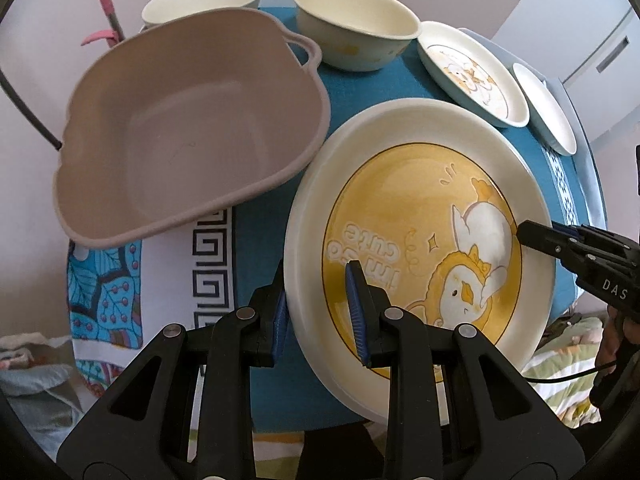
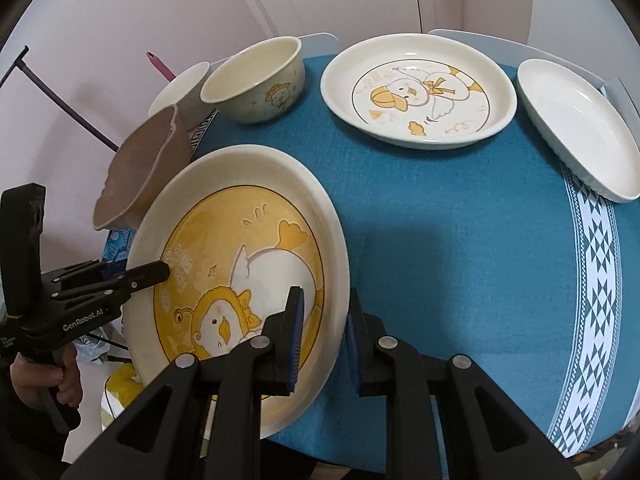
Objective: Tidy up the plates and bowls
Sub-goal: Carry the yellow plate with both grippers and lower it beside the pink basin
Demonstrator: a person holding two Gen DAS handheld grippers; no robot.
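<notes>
Yellow duck plate (image 1: 420, 216): tilted, lifted above the near edge of the table (image 2: 440, 240), its rim clamped on opposite sides by the left gripper (image 1: 320, 312) and right gripper (image 2: 324, 332). Pink basin (image 1: 180, 132): beside it at the left edge. Two bowls (image 1: 356, 28) and two plates (image 2: 416, 88): along the far edge.

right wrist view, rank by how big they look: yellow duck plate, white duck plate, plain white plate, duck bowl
1. yellow duck plate, though it is nearest the camera
2. white duck plate
3. plain white plate, foreshortened at the edge, so unsure against 2
4. cream duck bowl
</notes>
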